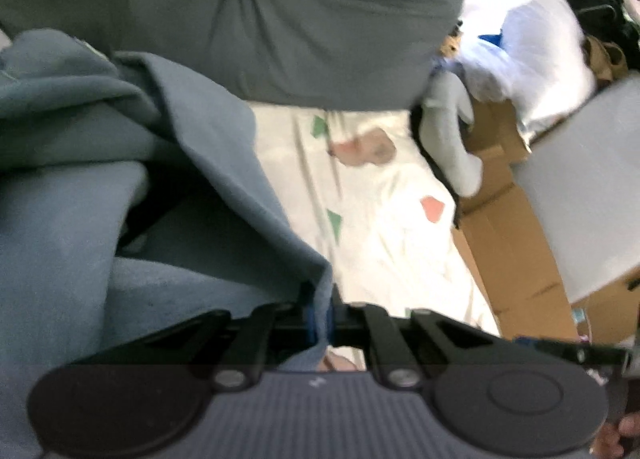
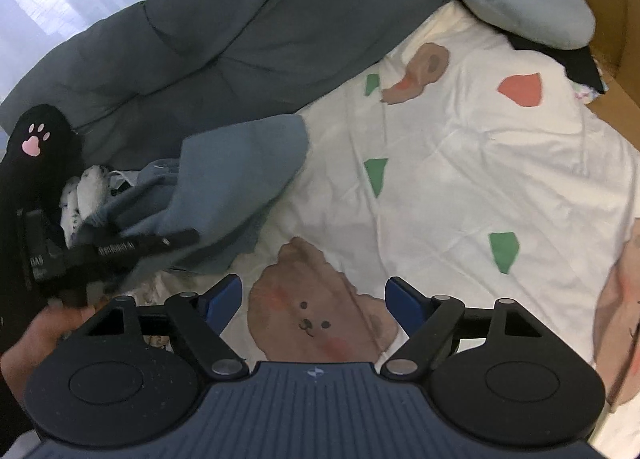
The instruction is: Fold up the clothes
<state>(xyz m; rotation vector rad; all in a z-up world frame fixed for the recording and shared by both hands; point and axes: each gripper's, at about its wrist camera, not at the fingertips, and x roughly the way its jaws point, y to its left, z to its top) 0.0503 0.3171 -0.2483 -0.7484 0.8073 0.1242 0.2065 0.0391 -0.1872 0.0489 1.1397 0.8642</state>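
Blue garment (image 1: 208, 187) edge pinched by left gripper (image 1: 322, 319), right gripper (image 2: 314, 299) wide

Two grippers: the left gripper (image 1: 322, 319) and the right gripper (image 2: 314, 299), each with two fingers. One blue-grey garment (image 2: 224, 179) at left of centre. One white printed sheet (image 2: 460, 163) carrying three green patches, one red patch and one full bear face at lower centre. One dark grey quilt (image 2: 240, 31) across the upper left. One pale curved pillow (image 2: 532, 19) at upper right. One black paw-print sleeve (image 2: 36, 139) at the left edge
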